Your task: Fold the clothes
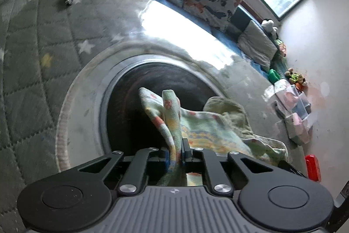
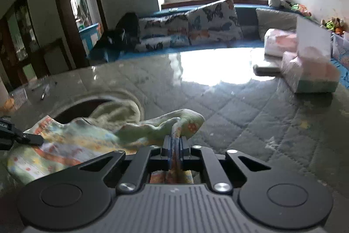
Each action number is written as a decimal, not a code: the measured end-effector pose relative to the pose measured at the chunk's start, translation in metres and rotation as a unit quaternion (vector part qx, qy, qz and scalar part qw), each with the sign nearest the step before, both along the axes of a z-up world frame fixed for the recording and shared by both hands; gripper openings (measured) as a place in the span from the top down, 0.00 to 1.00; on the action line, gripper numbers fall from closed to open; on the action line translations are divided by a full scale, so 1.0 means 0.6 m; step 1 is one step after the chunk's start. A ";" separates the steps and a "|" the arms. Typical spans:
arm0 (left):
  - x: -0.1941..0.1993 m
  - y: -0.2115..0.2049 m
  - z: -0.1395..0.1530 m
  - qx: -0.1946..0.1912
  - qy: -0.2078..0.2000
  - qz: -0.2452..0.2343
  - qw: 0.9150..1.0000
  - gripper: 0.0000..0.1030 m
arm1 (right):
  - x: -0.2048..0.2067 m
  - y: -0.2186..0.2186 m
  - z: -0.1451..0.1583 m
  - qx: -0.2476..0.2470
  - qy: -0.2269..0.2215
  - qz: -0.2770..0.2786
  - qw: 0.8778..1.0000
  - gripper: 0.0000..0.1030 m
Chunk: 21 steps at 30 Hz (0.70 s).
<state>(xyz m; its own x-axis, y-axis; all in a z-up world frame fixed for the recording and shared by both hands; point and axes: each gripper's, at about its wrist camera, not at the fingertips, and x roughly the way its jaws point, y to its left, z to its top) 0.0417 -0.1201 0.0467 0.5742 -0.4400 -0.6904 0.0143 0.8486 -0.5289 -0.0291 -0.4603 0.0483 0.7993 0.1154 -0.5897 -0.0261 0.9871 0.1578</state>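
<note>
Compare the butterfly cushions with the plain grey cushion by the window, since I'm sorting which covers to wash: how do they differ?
The butterfly cushions carry a busy print of dark, blue and orange butterflies on a pale ground; the grey cushion is one plain colour. The butterfly cushions sit toward the middle of the blue window seat, while the grey cushion sits further right, nearer the soft toys. Both lean against the wall below the window.

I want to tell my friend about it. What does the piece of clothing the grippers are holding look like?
Find the big grey quilted mat with the round dark opening in it. Over that opening hangs a small garment, pale green with orange, yellow and blue patches. It is the only clothing there, pinched at one end by the left gripper and at the other by the right gripper.
</note>
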 end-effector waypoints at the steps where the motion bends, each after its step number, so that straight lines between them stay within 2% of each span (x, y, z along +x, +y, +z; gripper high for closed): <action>1: 0.000 -0.007 0.007 0.000 -0.007 -0.007 1.000 0.90 | -0.006 -0.001 0.008 -0.004 -0.008 -0.003 1.000 0.94; 6: 0.005 -0.056 0.035 0.000 -0.029 -0.041 0.999 0.91 | -0.029 -0.021 0.039 -0.018 -0.032 -0.028 0.999 0.94; 11: 0.016 -0.130 0.045 -0.002 -0.036 -0.072 0.997 0.92 | -0.053 -0.069 0.061 -0.032 -0.046 -0.077 0.995 0.94; 21: 0.033 -0.265 0.035 0.008 -0.033 -0.131 0.991 0.96 | -0.100 -0.178 0.061 -0.049 -0.041 -0.164 0.984 0.94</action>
<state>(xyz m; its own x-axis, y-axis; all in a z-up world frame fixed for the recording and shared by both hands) 0.0617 -0.2790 0.0674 0.4851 -0.5690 -0.6640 0.2695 0.8197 -0.5055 -0.0888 -0.5669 0.0848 0.8292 -0.2102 -0.5180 0.2873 0.9551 0.0724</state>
